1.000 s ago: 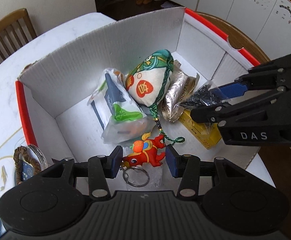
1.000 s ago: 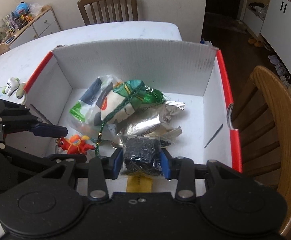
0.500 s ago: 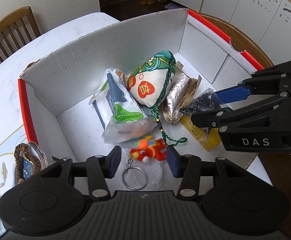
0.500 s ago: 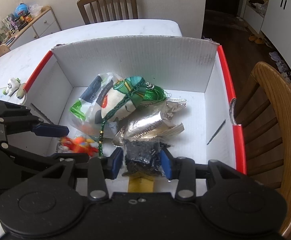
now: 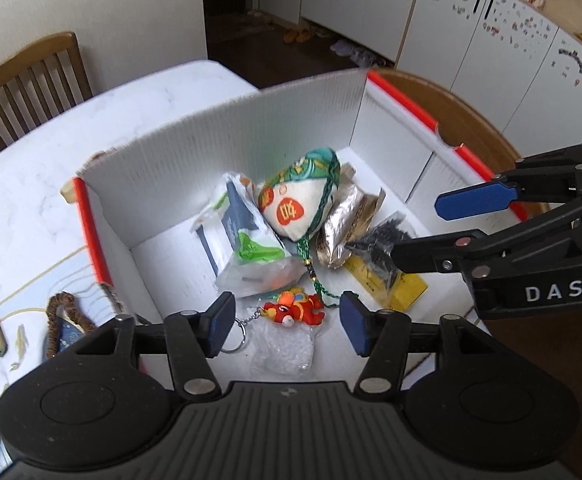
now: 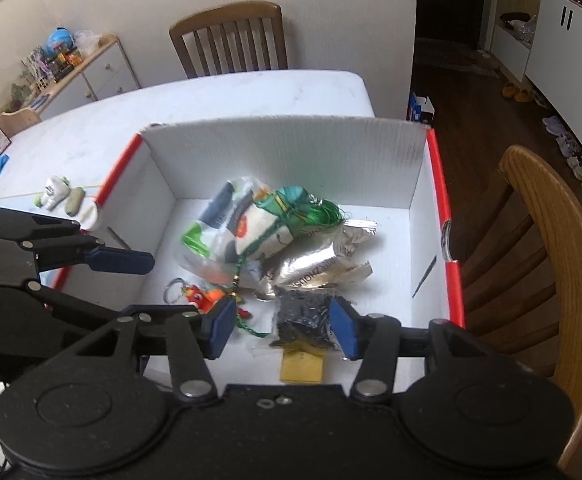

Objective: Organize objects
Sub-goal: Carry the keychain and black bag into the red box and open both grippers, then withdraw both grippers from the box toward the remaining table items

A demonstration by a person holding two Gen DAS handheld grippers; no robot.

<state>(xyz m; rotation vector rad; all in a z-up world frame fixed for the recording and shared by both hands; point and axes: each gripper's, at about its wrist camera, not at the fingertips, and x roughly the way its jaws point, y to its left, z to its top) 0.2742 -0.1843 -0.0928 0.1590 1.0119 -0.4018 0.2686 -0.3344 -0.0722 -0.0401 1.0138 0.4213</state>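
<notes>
I hold both grippers over one white box [image 5: 251, 152] on the bench [image 5: 51, 184]: left gripper [image 5: 287, 322] jaws spread, empty, above one red toy keychain [image 5: 295, 310]; right gripper [image 6: 283, 326] jaws parted beside one black packet [image 6: 305, 314]. One sachet [image 5: 295, 208] leans at 12 o'clock; floor lies bare at 9. "DAS" marks my right tool.
</notes>
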